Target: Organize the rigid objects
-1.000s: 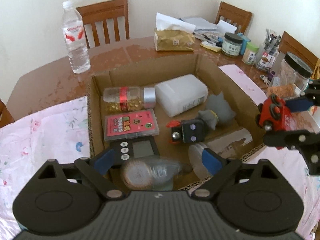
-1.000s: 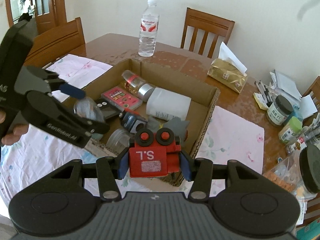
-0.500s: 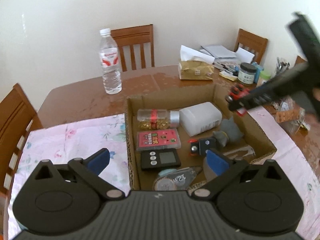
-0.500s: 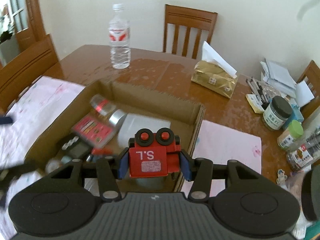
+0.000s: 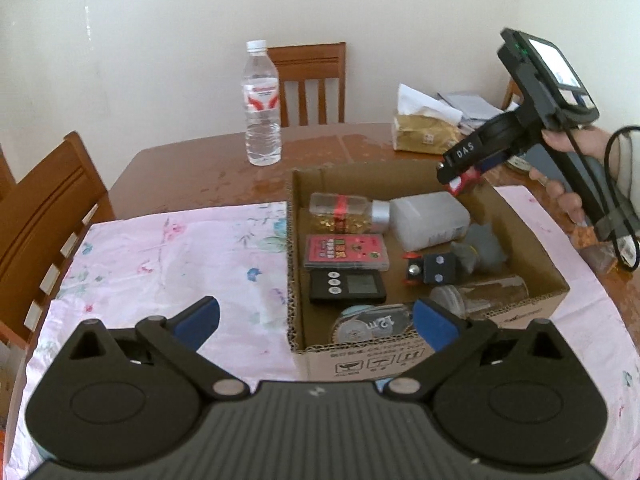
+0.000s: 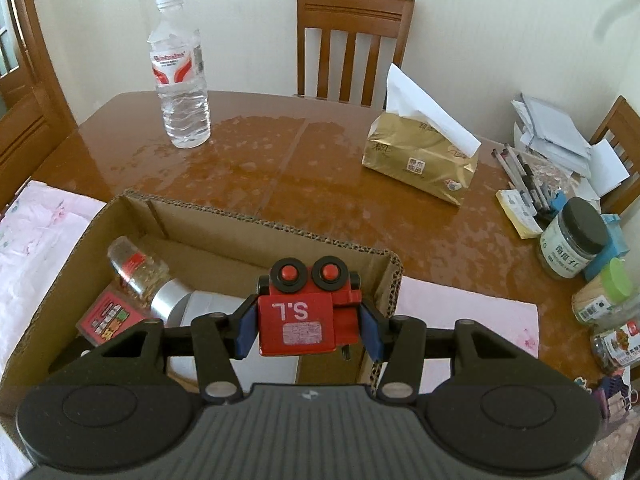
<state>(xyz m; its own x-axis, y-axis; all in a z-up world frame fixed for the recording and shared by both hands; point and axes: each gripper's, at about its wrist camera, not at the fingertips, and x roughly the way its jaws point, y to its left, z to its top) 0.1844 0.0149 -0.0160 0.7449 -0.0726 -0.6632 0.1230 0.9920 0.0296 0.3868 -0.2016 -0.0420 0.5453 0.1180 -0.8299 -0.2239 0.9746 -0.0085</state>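
We held the right gripper (image 6: 308, 330) over the far right corner of the box (image 6: 224, 216), with the red robot toy (image 6: 306, 312) between its blue pads (image 6: 245, 330). Its jaws had just been opening; a sliver of gap showed on each side of the toy, so we judged the pads no longer pressed it and the toy was at the point of dropping. Our left gripper (image 5: 316, 322) hung empty with its jaws spread wide at the box's near edge, above the tape roll (image 5: 370, 324). We saw 3 risks. First, the toy sat close to the corner wall, so a drop from there could have clipped the cardboard rim and tipped the toy out onto the pink cloth (image 6: 460, 308). Second, the white bottle (image 5: 430, 220) and the pill jar (image 5: 346, 214) lay right below; the toy could have landed on a rounded side, bounced or rolled, and knocked the small black toy (image 5: 430, 270) or the grey figure (image 5: 480, 246) askew. Third, its thin peg underneath could have snagged on a pad as the jaws parted, swinging it sideways. We could not tell from either view how high the toy hung above the box floor, so we judged lowering it further the safer course.
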